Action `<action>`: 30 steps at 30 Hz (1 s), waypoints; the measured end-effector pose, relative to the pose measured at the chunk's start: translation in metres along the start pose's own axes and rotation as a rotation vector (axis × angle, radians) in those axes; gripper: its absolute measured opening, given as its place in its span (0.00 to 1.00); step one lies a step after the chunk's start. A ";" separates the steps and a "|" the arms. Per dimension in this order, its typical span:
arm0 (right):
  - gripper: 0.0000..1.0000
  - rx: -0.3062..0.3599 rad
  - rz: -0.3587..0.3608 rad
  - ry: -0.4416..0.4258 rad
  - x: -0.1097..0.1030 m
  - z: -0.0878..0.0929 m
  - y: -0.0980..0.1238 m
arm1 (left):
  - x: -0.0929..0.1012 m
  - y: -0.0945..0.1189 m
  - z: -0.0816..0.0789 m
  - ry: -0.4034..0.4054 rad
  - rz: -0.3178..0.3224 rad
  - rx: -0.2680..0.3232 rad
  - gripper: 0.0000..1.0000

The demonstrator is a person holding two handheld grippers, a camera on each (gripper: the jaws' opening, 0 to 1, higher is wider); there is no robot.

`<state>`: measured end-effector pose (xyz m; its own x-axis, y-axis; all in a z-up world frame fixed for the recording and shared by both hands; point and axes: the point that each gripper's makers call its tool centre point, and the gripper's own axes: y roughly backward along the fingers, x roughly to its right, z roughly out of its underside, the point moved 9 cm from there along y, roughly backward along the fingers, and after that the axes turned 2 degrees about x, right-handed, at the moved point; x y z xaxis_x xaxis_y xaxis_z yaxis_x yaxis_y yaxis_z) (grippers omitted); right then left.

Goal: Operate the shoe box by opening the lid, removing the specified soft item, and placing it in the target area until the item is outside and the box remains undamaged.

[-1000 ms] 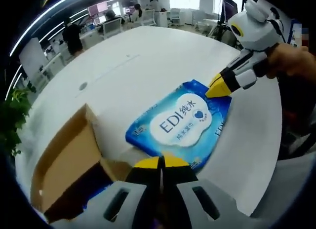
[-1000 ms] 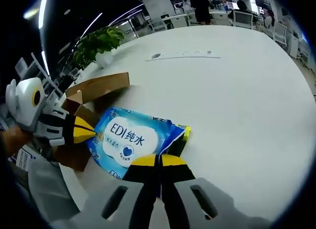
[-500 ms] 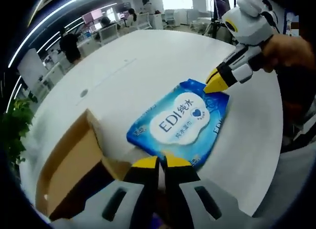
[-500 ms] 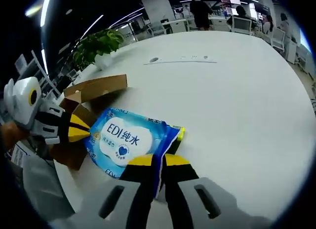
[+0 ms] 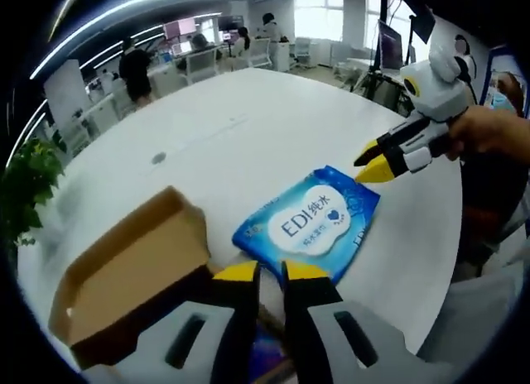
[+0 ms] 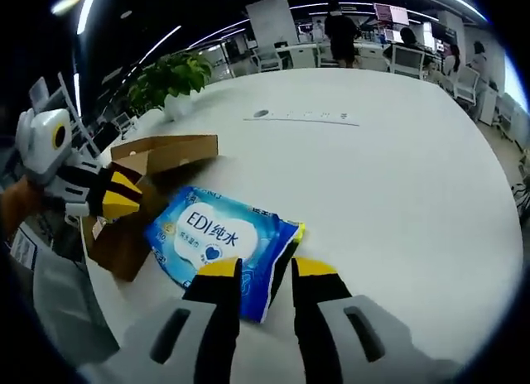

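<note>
In the left gripper view the left gripper (image 5: 271,272) rises from six o'clock with its yellow-tipped jaws parted by a narrow gap and nothing between them. Just past the tips, toward one o'clock, the blue wet wipes pack (image 5: 310,224) lies flat on the white table (image 5: 240,127), its near edge just beyond the jaws. At three o'clock the right gripper (image 5: 374,160) comes in, held by a hand (image 5: 495,134), jaws spread a little, the lower yellow tip hovering just over the pack's far corner, gripping nothing. At eight o'clock sits the open cardboard shoe box (image 5: 124,276), just beside the pack.

In the right gripper view the right gripper (image 6: 267,270) comes up from six o'clock, jaws apart with a clear gap, empty. The wet wipes pack (image 6: 219,238) lies just ahead at eleven o'clock, its near edge showing between the tips. At nine o'clock the left gripper (image 6: 118,195) hovers over the shoe box (image 6: 141,202), whose lid flap stands open. Farther off at eleven o'clock a potted plant (image 6: 171,76) stands at the table (image 6: 397,169) edge.
</note>
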<state>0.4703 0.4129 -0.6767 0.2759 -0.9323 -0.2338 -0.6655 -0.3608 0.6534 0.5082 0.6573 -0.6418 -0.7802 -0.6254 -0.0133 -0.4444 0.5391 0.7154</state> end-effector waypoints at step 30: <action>0.40 0.024 -0.125 0.256 -0.082 -0.055 0.028 | -0.035 0.056 0.024 -0.004 0.096 0.023 0.20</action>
<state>0.4672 0.4800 -0.5994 0.5208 -0.8452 -0.1200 -0.6310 -0.4758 0.6127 0.4999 0.7225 -0.6178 -0.8215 -0.5679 0.0519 -0.3775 0.6097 0.6970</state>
